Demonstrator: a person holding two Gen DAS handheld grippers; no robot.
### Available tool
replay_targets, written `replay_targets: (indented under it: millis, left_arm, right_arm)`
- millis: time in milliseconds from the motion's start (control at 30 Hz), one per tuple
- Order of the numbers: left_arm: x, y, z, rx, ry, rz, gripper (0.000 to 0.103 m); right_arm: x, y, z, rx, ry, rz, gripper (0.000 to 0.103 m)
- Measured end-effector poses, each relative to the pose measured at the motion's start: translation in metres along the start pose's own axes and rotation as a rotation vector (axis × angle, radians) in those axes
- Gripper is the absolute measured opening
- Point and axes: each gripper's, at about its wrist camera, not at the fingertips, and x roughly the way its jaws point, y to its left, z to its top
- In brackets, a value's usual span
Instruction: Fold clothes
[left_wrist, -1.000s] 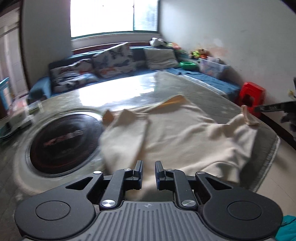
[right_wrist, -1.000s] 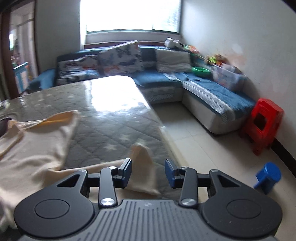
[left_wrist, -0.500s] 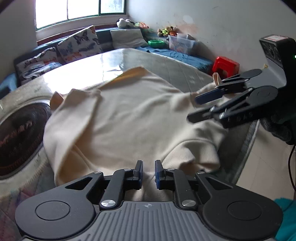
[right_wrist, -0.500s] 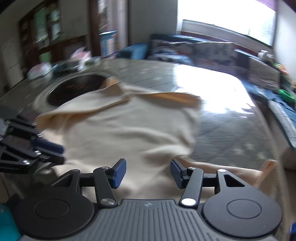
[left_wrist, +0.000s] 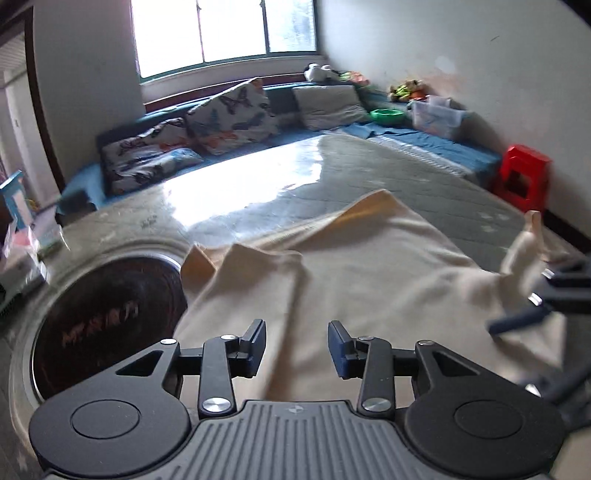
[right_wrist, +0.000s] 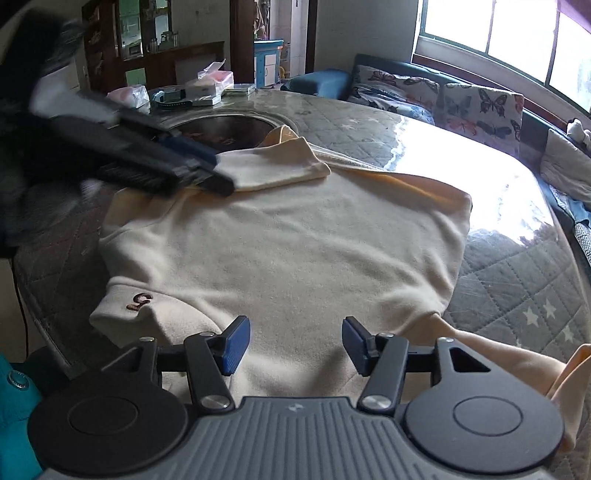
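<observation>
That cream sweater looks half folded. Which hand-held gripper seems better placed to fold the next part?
Probably the right hand-held gripper. It hangs open over the cream sweater, beside the loose sleeve that trails off toward the table's edge. The left hand-held gripper, also open, sits by the sleeve already folded over.

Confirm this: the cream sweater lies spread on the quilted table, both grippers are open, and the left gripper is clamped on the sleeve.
One thing is wrong: the left gripper is not clamped on anything. The left wrist view shows its jaws apart above the cream sweater, gripping no cloth. The rest holds: the sweater lies spread on the quilted table, and the right gripper is open too.
</observation>
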Motion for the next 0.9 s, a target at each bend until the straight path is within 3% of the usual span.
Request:
replay_targets:
  millis: [267, 333, 400, 667, 900]
  left_arm:
    - [0.056, 0.003, 0.011, -0.017, 0.043, 0.035, 0.037]
    - [0.055, 0.01, 0.011, -0.03, 0.036, 0.035, 0.013]
    - [0.052, 0.017, 0.01, -0.045, 0.03, 0.038, 0.006]
    - [-0.013, 0.088, -0.002, -0.265, -0.094, 0.13, 0.003]
    - [-0.088, 0.155, -0.049, -0.458, -0.176, 0.27, 0.002]
  right_arm:
    - [0.003, -0.004, -0.001, 0.01, 0.004, 0.016, 0.06]
    - [0.003, -0.004, 0.0, 0.012, 0.004, 0.019, 0.06]
    - [0.004, -0.004, 0.0, 0.011, 0.004, 0.018, 0.06]
    - [0.001, -0.002, 0.001, 0.005, -0.005, 0.001, 0.061]
    - [-0.004, 0.002, 0.002, -0.009, -0.01, -0.014, 0.061]
